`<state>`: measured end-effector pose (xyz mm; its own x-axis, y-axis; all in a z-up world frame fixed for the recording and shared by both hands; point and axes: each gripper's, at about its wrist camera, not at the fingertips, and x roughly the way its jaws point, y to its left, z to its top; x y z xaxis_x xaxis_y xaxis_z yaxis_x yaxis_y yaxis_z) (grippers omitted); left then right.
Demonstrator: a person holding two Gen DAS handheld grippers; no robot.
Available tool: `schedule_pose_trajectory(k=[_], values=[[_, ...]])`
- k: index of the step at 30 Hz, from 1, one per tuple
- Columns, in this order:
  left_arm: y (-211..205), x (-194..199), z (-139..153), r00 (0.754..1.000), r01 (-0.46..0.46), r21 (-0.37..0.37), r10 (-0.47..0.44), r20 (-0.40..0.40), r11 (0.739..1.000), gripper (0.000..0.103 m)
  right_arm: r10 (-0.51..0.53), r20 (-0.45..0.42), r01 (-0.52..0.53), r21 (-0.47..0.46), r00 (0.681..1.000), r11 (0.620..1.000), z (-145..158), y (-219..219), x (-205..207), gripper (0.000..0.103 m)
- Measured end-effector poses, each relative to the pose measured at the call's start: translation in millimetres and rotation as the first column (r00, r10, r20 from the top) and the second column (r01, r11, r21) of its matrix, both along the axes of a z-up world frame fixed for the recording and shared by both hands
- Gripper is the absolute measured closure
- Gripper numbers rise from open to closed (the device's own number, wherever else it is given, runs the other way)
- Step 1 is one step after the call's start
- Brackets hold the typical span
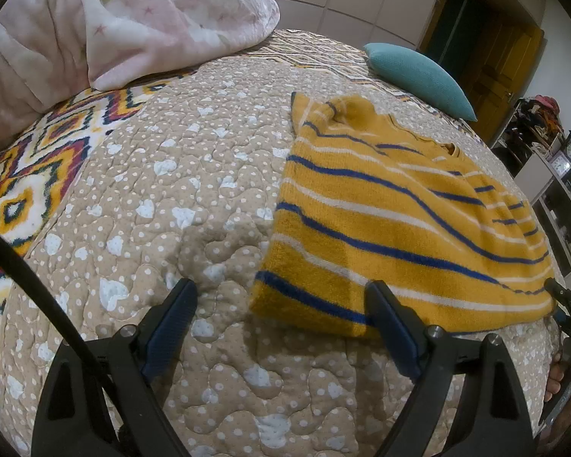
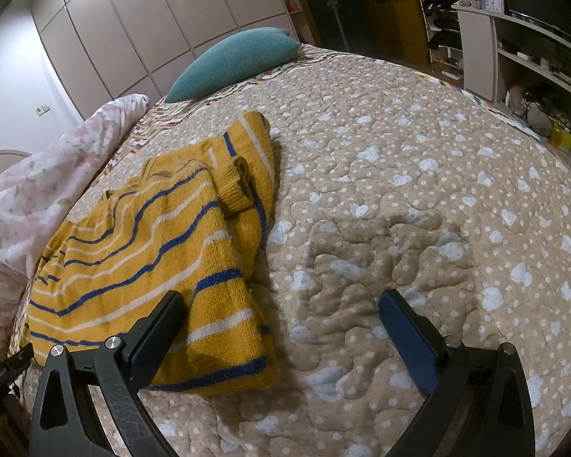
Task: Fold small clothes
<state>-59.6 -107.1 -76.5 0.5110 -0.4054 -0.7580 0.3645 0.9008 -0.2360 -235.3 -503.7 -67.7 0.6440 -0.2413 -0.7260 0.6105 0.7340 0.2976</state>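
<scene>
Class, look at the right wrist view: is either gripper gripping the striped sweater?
No: the right gripper stands open above the sweater, its fingers apart and holding nothing.

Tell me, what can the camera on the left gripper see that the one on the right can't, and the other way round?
Only the left wrist view shows the colourful zigzag-patterned cover at the bed's far left, and the sweater's smooth folded left edge. Only the right wrist view shows the sleeve cuff folded over the sweater, the wardrobe doors, and the white shelf unit. Both show the yellow striped sweater lying on the beige quilt, the teal cushion, the pink floral blanket, and each view's own gripper open, the left gripper and right gripper, holding nothing.
</scene>
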Motion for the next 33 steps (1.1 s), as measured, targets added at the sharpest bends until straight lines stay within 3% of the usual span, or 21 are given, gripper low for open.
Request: schedule_pose_trajectory(k=[18,23,26,30,33], values=[[-4,-1,0,1.0,-0.003,0.007,0.003,0.001,1.0,0.013,0.002,-0.007,-0.002,-0.004,1.0,1.0,0,1,4,0.0],[-11,2,-3,1.0,0.024,0.065,-0.024,-0.004,0.998,0.004,0.002,-0.013,-0.002,-0.007,1.0,1.0,0,3,6,0.0],[-18,2,-5,0.999,0.037,0.109,-0.037,-0.008,0.993,0.0,0.004,-0.048,-0.005,-0.027,0.999,1.0,-1,2,7,0.0],[-16,6,-7,0.999,0.041,0.103,-0.04,-0.015,0.994,0.0,0.011,-0.119,-0.016,-0.042,0.993,0.999,1,-2,10,0.001],[-14,7,-6,0.999,0.042,0.085,-0.04,-0.024,0.995,0.0,0.005,-0.133,-0.003,0.016,0.991,1.0,15,-8,-2,0.01]])
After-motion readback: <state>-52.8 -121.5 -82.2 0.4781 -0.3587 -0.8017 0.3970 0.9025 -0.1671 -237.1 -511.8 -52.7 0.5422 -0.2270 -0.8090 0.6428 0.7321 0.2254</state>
